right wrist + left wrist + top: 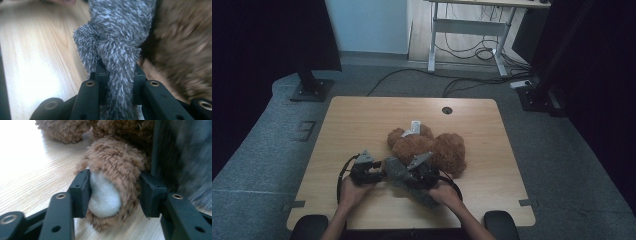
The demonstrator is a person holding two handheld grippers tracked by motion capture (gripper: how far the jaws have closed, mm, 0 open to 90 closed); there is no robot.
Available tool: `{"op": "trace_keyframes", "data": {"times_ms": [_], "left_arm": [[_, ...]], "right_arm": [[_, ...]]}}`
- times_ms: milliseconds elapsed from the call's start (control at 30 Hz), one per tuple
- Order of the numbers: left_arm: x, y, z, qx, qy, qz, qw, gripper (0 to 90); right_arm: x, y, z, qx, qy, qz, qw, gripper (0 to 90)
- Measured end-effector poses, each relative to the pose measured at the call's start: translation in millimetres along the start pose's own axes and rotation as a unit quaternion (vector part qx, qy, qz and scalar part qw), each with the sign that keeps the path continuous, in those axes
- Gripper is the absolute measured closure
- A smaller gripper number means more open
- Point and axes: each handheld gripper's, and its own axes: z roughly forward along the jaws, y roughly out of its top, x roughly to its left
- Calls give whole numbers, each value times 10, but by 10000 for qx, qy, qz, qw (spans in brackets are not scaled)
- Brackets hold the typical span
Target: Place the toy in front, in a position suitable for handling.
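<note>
Between the left gripper's point(113, 195) loosened jaws sits the bear's paw point(112, 185), while the right gripper point(117, 82) pinches the grey cloth point(117, 37).

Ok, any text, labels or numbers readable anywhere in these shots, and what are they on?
None can be read.
White tag on the brown plush bear: too small and blurred to tell whether it bears print.
Grey fuzzy cloth in the right gripper: no writing.
Left gripper and the bear's paw: no markings.

Dim room: wooden table point(362, 130) on grey carpet point(257, 150), white desk point(472, 25) behind.
</note>
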Motion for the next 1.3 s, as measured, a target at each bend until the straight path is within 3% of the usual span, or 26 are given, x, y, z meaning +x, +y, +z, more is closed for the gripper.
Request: {"op": "trace_keyframes", "data": {"times_ms": [133,267,367,533,667,1067,1300], "left_arm": [[4,-10,-50,111,44,18,9999,414],[-4,-24,-79,200,9,96,9998,462],[-19,-31,-68,220,-2,145,9997,584],[-21,-45,-61,205,11,129,9997,665],[-3,-51,-56,193,-23,42,9998,699],[-4,-61,-49,190,-12,228,9996,748],[-1,-64,-53,192,-13,287,9994,752]], "right_arm": [[4,190,-76,-186,-84,-110,9997,744],[-1,396,-31,-241,-178,-198,9994,744],[18,540,105,-255,-247,-242,9991,744],[47,661,388,-138,-428,-234,9987,745],[15,677,502,-118,-506,-99,9986,750],[-34,547,431,102,-1111,-87,9937,769],[-57,434,340,154,-1065,-39,9942,771]]}}
